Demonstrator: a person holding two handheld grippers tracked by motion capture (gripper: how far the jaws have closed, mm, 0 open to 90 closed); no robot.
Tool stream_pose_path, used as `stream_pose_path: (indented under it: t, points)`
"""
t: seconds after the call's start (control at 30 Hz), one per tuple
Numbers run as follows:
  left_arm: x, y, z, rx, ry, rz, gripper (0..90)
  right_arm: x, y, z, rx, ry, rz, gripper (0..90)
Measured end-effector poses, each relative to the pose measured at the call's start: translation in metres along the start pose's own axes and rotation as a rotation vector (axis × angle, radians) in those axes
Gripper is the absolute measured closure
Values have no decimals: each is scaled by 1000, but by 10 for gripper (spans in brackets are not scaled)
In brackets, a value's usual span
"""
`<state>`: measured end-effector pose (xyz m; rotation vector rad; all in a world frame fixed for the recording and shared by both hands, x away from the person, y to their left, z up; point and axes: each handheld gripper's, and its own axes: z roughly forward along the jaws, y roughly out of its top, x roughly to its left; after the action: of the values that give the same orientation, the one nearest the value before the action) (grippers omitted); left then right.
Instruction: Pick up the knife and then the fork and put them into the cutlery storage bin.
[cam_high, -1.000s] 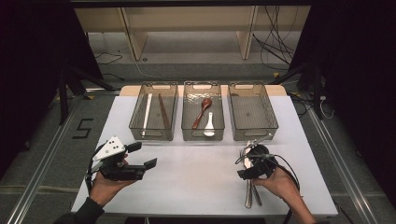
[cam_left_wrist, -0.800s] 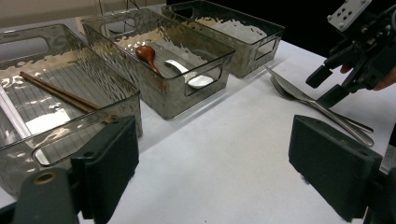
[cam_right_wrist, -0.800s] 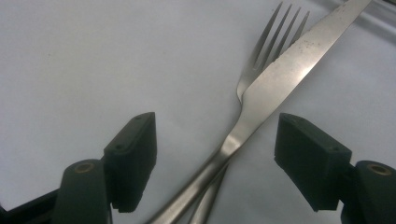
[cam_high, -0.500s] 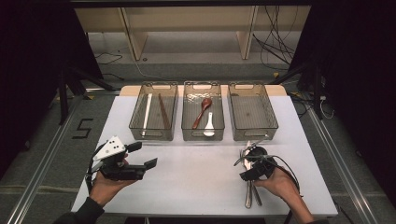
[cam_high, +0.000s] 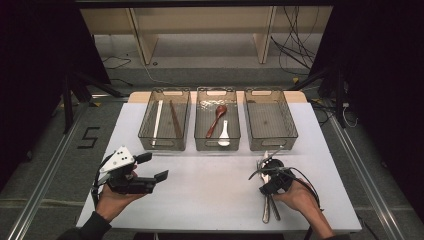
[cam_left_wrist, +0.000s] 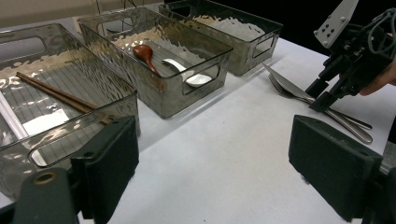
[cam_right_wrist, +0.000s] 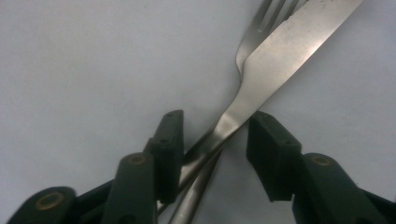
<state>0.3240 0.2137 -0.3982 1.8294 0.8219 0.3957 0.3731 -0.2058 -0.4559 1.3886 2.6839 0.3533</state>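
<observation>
A steel knife (cam_right_wrist: 280, 60) lies across a fork (cam_right_wrist: 261, 23) on the white table (cam_high: 210, 200), at the front right. My right gripper (cam_right_wrist: 215, 119) is down over them, open, with the knife's handle between its jaws. The left pad (cam_right_wrist: 170, 140) sits against the handle and the right pad stands clear of it. In the high view the right gripper (cam_high: 267, 175) covers the middle of the knife and fork (cam_high: 267, 207). My left gripper (cam_high: 154, 166) hovers open and empty at the front left, pointing right across the table.
Three clear bins stand in a row at the back. The left bin (cam_high: 165, 145) holds chopsticks (cam_left_wrist: 51, 93). The middle bin (cam_high: 217, 146) holds a red-brown spoon (cam_high: 216, 120) and a white spoon (cam_high: 224, 135). Nothing lies in the right bin (cam_high: 270, 145).
My right gripper has moved slightly nearer the person and lower onto the knife and fork. The left gripper has stayed put.
</observation>
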Motion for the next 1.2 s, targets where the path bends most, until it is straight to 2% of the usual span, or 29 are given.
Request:
stream_pose_path:
  t: [0.2, 0.4, 0.57, 0.87, 1.2]
  points:
    - [-1, 0, 0, 4, -2, 3, 155, 0, 1, 0, 5, -2, -2, 595]
    - [0, 0, 1, 6, -1, 4, 155, -2, 0, -2, 6, -30, -6, 663]
    - [0, 0, 1, 9, -1, 4, 155, -5, -1, -2, 4, -28, -5, 704]
    - [0, 0, 1, 11, -1, 2, 156, -17, -3, -4, -2, 9, 58, 789]
    - [0, 0, 1, 12, -1, 3, 156, -20, -5, -7, -18, 22, 78, 808]
